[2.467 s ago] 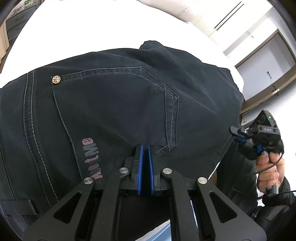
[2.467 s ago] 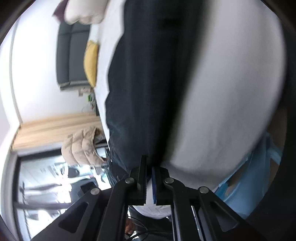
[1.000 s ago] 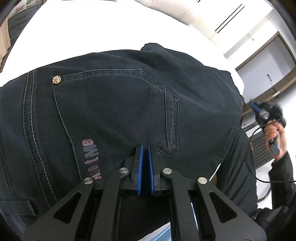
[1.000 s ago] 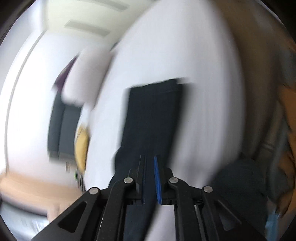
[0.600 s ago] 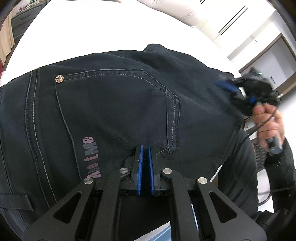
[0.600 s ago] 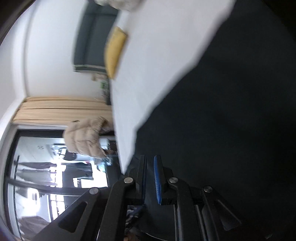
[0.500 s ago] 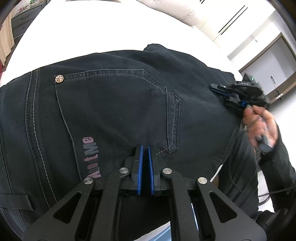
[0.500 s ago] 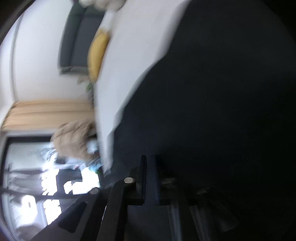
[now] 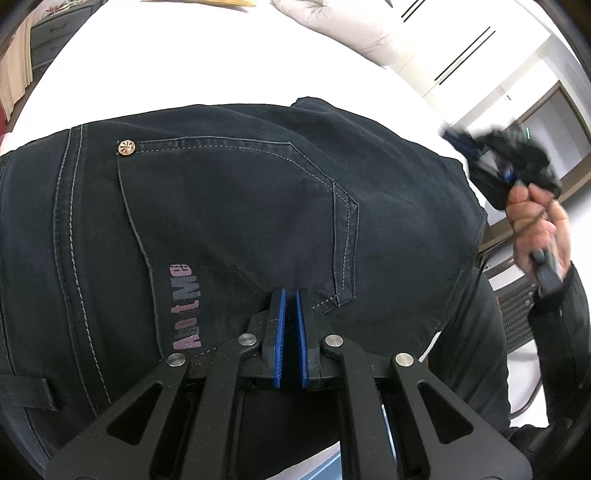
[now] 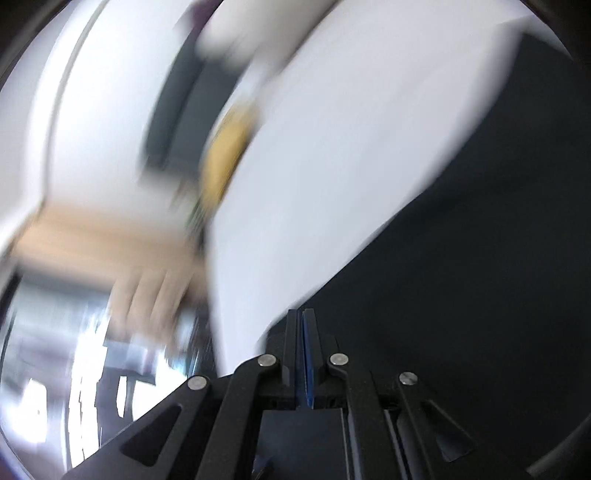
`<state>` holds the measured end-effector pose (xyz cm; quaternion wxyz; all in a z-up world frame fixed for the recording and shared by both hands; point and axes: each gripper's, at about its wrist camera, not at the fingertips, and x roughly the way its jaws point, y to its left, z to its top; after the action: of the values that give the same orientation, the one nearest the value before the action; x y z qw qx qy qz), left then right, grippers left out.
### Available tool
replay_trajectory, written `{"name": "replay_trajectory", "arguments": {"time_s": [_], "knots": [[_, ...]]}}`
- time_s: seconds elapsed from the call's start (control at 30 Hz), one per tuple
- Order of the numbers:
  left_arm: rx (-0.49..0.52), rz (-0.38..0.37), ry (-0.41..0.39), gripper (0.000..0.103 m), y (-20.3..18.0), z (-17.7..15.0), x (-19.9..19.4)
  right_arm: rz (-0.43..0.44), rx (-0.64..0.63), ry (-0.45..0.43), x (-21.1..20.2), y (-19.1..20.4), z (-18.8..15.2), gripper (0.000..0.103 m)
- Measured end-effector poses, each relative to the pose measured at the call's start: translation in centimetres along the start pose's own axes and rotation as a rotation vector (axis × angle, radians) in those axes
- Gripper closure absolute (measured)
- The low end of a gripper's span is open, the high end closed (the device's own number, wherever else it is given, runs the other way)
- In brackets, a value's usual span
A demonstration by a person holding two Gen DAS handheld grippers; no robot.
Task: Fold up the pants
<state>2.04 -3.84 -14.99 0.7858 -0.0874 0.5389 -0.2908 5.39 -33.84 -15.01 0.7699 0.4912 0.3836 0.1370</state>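
The white bed (image 9: 221,66) is carrying the dark pants (image 9: 240,206), which are lying flat on it. The left gripper (image 9: 290,295) is pinching the pants fabric narrowly. The right gripper (image 10: 303,314) is closing almost fully above the pants edge, holding nothing visible.

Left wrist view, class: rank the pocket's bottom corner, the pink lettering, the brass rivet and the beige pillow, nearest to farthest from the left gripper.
1. Pocket's bottom corner, just right of the left gripper.
2. Pink lettering, left.
3. Brass rivet, upper left.
4. Beige pillow, top, beyond the pants.

Pants (image 9: 229,206) print, apparently "AotMe".
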Motion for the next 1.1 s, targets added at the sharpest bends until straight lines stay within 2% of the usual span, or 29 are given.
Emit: {"name": "replay_trajectory", "arguments": {"time_s": [0.07, 0.13, 0.2, 0.23, 0.27, 0.33, 0.4, 0.53, 0.57, 0.63, 0.7, 0.73, 0.8, 0.9, 0.97, 1.03, 1.07, 1.1], "knots": [[-0.002, -0.002, 0.0, 0.097, 0.1, 0.0, -0.1, 0.079, -0.048, 0.162, 6.6, 3.5, -3.0, 0.097], [-0.005, -0.005, -0.003, 0.097, 0.2, 0.0, -0.1, 0.105, -0.021, 0.265, 11.6, 4.2, -4.8, 0.097], [-0.014, -0.013, -0.006, 0.097, 0.5, -0.1, -0.3, 0.05, 0.034, 0.309, 15.3, 2.8, -5.3, 0.097], [-0.017, -0.016, -0.007, 0.097, 0.7, -0.1, -0.4, 0.016, 0.08, 0.308, 16.7, 1.6, -4.7, 0.101], [-0.018, -0.017, -0.007, 0.097, 0.7, -0.1, -0.4, -0.002, 0.122, 0.284, 17.0, -0.1, -3.8, 0.103], [-0.018, -0.019, -0.007, 0.097, 0.9, -0.1, -0.4, 0.053, 0.186, 0.215, 16.0, -2.5, -2.0, 0.103], [-0.019, -0.022, -0.006, 0.097, 1.0, -0.1, -0.5, 0.038, 0.206, 0.081, 13.5, -4.1, 0.3, 0.103], [-0.019, -0.022, -0.001, 0.097, 1.1, 0.1, -0.6, 0.004, 0.337, -0.23, 5.9, -9.9, 6.1, 0.103], [-0.02, -0.02, -0.002, 0.097, 1.1, 0.2, -0.6, -0.039, 0.364, -0.308, 3.3, -11.1, 7.6, 0.103], [-0.019, -0.017, -0.004, 0.097, 1.0, 0.2, -0.6, -0.113, 0.397, -0.416, -1.0, -12.0, 9.4, 0.099], [-0.02, -0.015, -0.008, 0.097, 0.9, 0.2, -0.5, -0.096, 0.384, -0.488, -4.9, -11.2, 9.8, 0.098], [-0.022, -0.014, -0.01, 0.097, 0.8, 0.1, -0.4, -0.069, 0.365, -0.486, -5.3, -10.6, 9.4, 0.098], [-0.019, -0.009, -0.011, 0.097, 0.7, 0.0, -0.1, 0.044, 0.308, -0.398, -4.6, -8.3, 7.8, 0.098], [-0.01, 0.014, -0.017, 0.097, 0.4, 0.0, 0.1, 0.144, 0.23, -0.158, 1.0, -4.6, 2.6, 0.098], [-0.009, 0.023, -0.005, 0.097, 0.2, 0.1, 0.2, 0.133, 0.185, 0.032, 6.1, -3.4, -1.3, 0.098], [-0.001, 0.033, 0.003, 0.097, -0.2, 0.3, 0.3, 0.092, 0.196, 0.084, 8.7, -4.2, -2.9, 0.1], [0.003, 0.038, 0.006, 0.097, -0.3, 0.4, 0.3, 0.073, 0.236, 0.07, 8.6, -5.7, -2.8, 0.103], [0.005, 0.044, 0.006, 0.097, -0.5, 0.5, 0.4, 0.11, 0.295, 0.025, 7.7, -7.7, -2.1, 0.103]]}}
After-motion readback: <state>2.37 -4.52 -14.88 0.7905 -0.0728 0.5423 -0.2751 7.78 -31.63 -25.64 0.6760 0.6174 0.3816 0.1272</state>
